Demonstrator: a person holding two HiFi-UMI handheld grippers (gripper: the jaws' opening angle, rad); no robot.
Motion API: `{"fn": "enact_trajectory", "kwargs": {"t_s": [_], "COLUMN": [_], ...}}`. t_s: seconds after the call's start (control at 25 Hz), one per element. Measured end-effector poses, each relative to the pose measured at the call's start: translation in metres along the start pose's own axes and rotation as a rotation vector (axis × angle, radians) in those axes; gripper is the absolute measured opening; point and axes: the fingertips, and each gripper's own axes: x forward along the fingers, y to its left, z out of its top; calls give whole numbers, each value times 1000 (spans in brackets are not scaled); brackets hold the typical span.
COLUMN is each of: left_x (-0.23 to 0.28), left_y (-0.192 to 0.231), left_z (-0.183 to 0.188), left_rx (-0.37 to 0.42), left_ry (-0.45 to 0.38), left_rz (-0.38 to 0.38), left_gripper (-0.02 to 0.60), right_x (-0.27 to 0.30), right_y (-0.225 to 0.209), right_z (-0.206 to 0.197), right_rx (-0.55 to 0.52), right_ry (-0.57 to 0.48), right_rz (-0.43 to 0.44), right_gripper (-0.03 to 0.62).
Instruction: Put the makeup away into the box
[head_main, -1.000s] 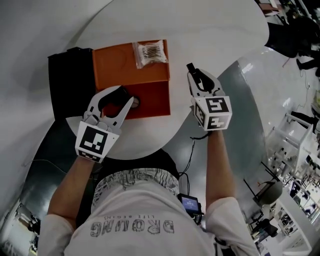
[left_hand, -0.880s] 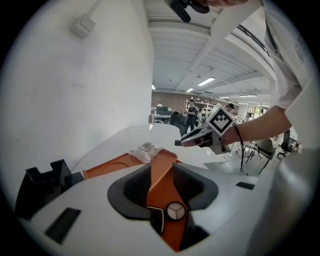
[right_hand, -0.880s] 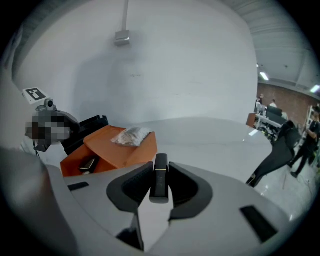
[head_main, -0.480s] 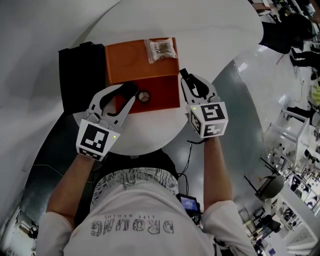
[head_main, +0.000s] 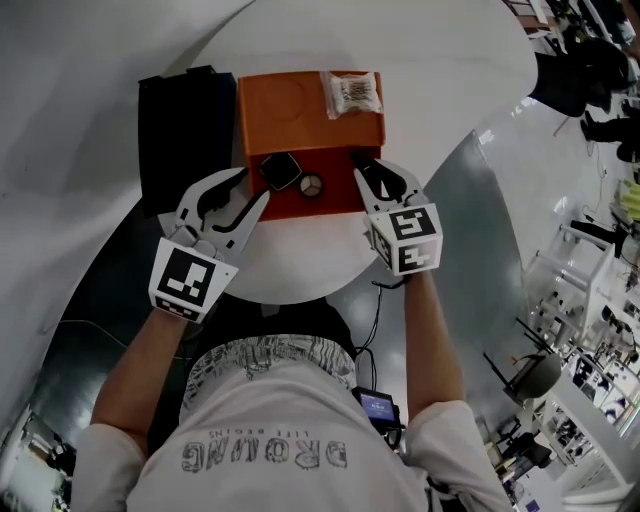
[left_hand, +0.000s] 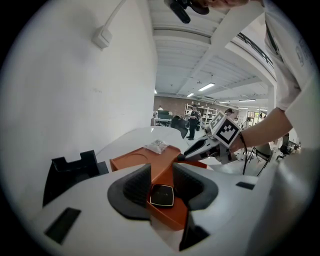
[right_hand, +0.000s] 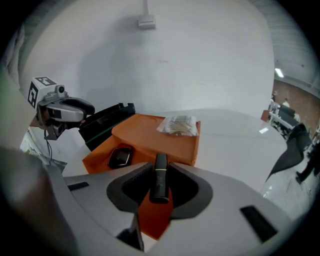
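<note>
Right tool clamps a slim black gold-banded tube over the orange rectangular box. Left tool gapes empty near a black square compact.

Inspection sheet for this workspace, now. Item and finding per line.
Surface: white round table bears the orange box.
Job's things: orange box open; black compact and a round piece lie inside; black tube not yet in.
Clutter: clear packet on the box's raised part; black holder beside it.
Claws: left claw open, empty; right claw shut on the black tube.
Cables: white lead on the wall.
Surroundings: person standing far off by shelving.
</note>
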Motion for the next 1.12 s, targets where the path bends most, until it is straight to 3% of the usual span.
{"fn": "enact_trajectory", "kwargs": {"t_s": [1.12], "left_x": [-26], "left_y": [28], "left_z": [-14], "left_rx": [-59], "left_ry": [-40], "left_rz": [41], "left_gripper": [150], "right_x": [53], "right_y": [27], "right_z": [-16], "right_rx": [-184], "right_ry": [335], "right_rz": [-30], "right_gripper": [107]}}
